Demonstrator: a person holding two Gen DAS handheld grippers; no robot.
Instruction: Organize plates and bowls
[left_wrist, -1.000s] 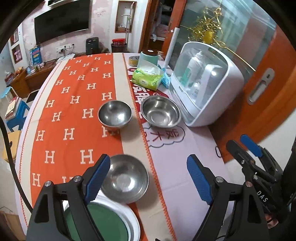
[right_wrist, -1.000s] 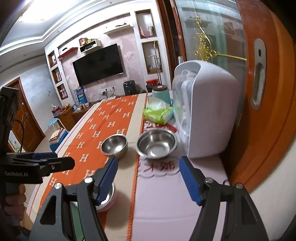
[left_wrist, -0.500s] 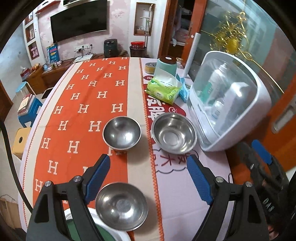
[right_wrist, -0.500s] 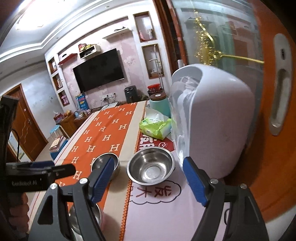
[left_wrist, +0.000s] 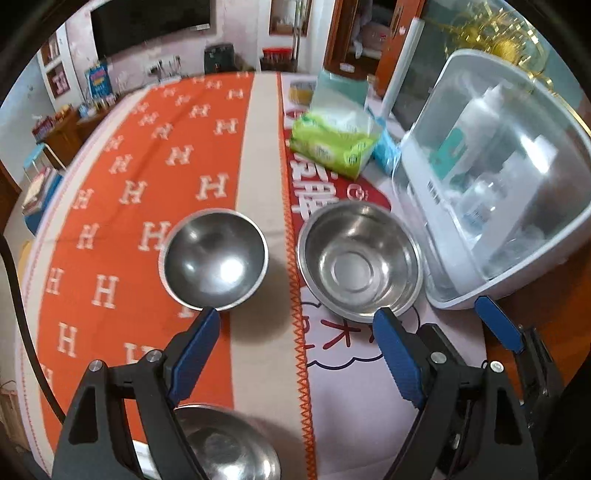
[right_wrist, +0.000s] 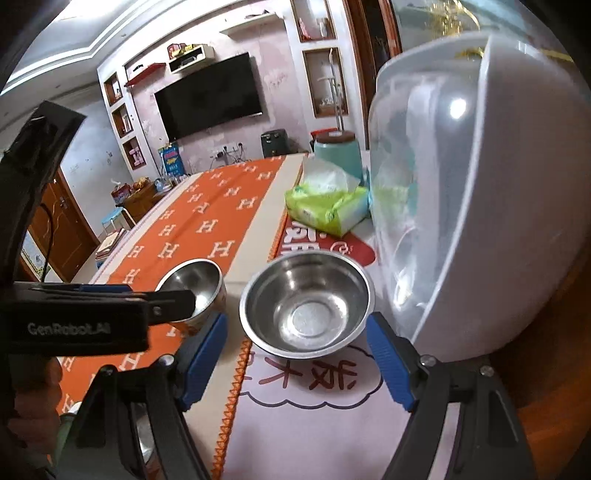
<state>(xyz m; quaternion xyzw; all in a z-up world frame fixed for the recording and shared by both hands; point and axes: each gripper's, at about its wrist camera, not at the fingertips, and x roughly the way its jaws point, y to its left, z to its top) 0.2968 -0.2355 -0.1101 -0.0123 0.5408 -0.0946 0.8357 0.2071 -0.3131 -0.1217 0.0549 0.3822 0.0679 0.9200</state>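
Left claw (left_wrist: 295, 354) angled down, right claw (right_wrist: 295, 358) gaping

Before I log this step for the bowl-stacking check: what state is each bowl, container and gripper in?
Small steel bowl: upright, empty, untouched.
Wide steel bowl: upright, empty, untouched.
Near steel bowl: upright, partly hidden.
White storage box: clear lid closed, bottles inside.
Tissue pack: open, tissue sticking out.
Left gripper: open, empty.
Right gripper: open, empty.

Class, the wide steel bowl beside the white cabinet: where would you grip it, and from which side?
Grip the wide steel bowl by its thin near rim, coming from above on the open near side. It sits upright, mouth up, and the white cabinet crowds its right.
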